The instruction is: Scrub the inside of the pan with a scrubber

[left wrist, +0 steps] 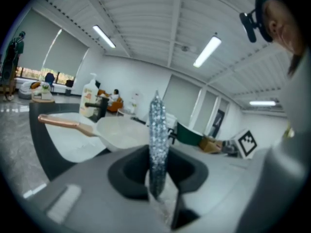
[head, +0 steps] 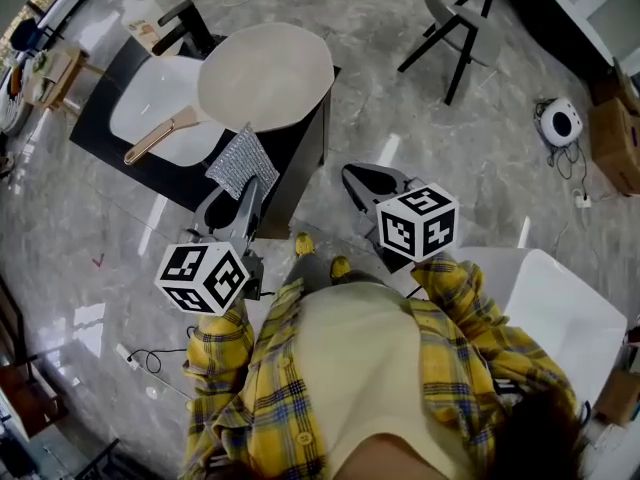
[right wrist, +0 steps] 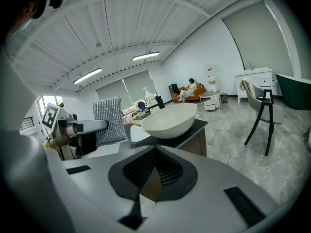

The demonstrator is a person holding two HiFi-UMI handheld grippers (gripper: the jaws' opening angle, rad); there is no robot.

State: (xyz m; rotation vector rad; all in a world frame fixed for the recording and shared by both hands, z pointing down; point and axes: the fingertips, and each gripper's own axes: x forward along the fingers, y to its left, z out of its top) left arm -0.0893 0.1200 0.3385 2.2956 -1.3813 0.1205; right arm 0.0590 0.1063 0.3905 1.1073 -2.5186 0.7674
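**Scrubber clamped in left gripper beside the pan; right gripper closed and empty**

In the head view the pan (head: 265,76) sits upper centre. It is white and shallow, and its wooden handle (head: 160,138) points toward the lower left. It rests across a white basin (head: 140,103) set in a black counter (head: 98,120). A black tap (head: 185,23) stands behind the basin, toward the upper left.

The left gripper (head: 240,200) is at centre left, just below the pan. Its jaws are clamped on the lower edge of the scrubber (head: 243,161), a silvery mesh pad held upright. The left gripper view shows the pad edge-on, as a thin glittering strip rising from between the closed jaws, with the pan behind it to the left. In the right gripper view the pad stands just left of the pan's rim, outside the bowl.

The right gripper (head: 368,176) is at centre, right of the counter's corner and over the bare floor. In its own view the two dark pads meet, with nothing between them, and the pan lies ahead, just above them in the frame.

The person's yellow plaid shirt (head: 440,368) fills the bottom of the head view. A dark-legged chair (head: 455,28) stands at upper right.
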